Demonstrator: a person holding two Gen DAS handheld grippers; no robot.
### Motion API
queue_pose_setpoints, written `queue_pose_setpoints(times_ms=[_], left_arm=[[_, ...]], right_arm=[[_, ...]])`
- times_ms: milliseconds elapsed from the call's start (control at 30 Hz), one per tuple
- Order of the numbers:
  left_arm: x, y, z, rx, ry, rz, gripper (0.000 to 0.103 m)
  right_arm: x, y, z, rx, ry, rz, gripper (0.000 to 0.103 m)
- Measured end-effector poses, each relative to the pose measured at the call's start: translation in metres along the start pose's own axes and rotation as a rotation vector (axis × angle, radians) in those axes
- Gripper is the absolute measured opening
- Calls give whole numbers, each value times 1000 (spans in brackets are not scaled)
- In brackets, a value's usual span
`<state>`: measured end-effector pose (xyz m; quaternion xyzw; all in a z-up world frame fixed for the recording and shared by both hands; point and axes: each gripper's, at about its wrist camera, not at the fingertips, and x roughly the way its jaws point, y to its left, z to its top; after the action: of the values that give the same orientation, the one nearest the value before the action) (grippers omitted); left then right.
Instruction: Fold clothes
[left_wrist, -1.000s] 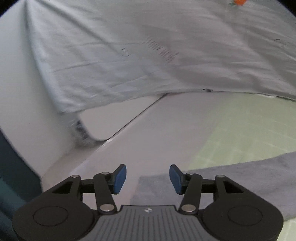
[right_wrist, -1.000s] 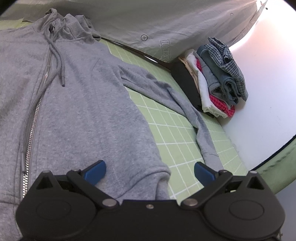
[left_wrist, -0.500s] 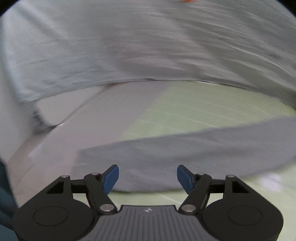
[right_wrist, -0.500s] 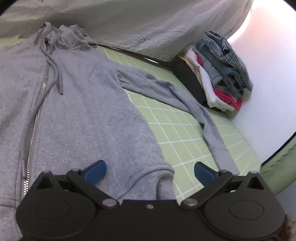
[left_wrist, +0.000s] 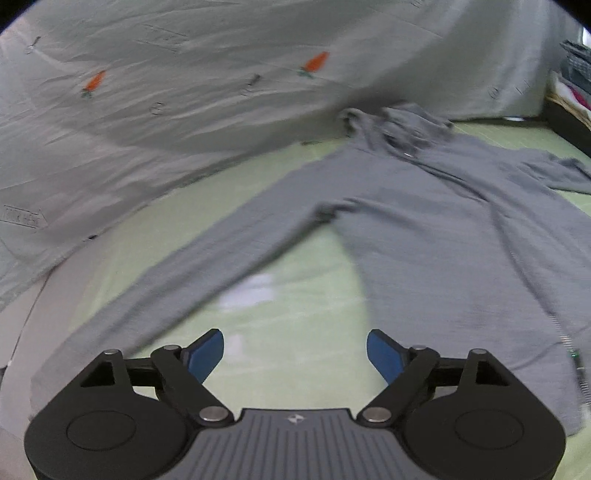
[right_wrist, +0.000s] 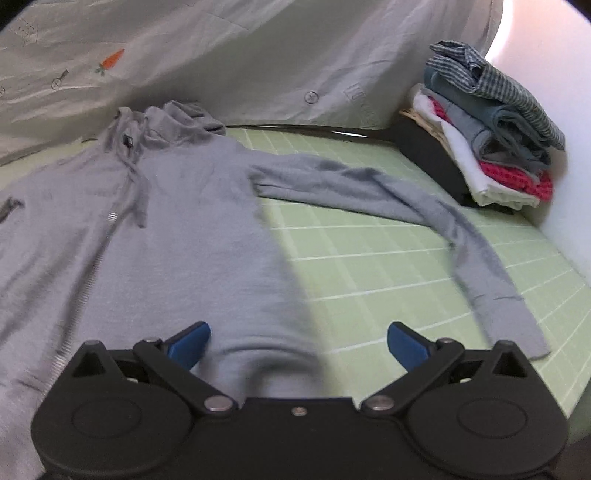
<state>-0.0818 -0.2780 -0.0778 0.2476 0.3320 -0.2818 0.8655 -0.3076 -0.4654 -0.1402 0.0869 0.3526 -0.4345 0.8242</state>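
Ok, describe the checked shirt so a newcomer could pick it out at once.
Find the green gridded mat and follow it to its far right corner, where a stack of folded clothes sits. The checked shirt lies on top, the only blue-and-white gingham piece.

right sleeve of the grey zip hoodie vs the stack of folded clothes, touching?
Apart. The right wrist view shows bare green grid mat between the grey hoodie's sleeve and the stack of folded clothes at the mat's far corner.

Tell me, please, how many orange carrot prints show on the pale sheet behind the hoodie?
2 in the left wrist view: one carrot at left, another further right above the hood. Folds may hide more.
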Motion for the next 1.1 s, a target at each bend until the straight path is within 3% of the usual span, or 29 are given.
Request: queue_pose_setpoints(times_ms=[167, 367, 433, 533, 633, 767, 833, 867, 1000, 1067, 1100], left_arm=[[-4, -54, -3, -44, 56, -24, 88], [-5, -101, -13, -101, 131, 6, 88], [-4, -111, -16, -130, 160, 32, 88], [-6, -128, -21, -161, 187, 70, 88], [-8, -141, -24, -181, 202, 87, 89], [-12, -154, -26, -196, 210, 124, 91], [-13, -154, -26, -204, 220, 132, 91], [-13, -154, -27, -205, 225, 135, 92], [-14, -155, -28, -230, 237, 158, 96], [-14, -156, -26, -241, 245, 171, 96], [-15, -157, -25, -234, 245, 178, 96]], right_arm=[[5, -47, 3, -33, -6, 114, 103], [5, -81, 17, -131, -46, 288, 103], [0, -93, 20, -156, -77, 301, 103], [4, -115, 22, -176, -79, 268, 103], [24, -131, 9, -248, -14, 123, 101], [40, -165, -9, -157, 79, 111, 91], [39, -177, -13, -128, 76, 121, 88], [39, -181, -13, -122, 75, 123, 85], [38, -198, -14, -99, 74, 129, 46], [38, -206, -14, -84, 81, 131, 36], [39, -208, -14, -80, 84, 126, 24]])
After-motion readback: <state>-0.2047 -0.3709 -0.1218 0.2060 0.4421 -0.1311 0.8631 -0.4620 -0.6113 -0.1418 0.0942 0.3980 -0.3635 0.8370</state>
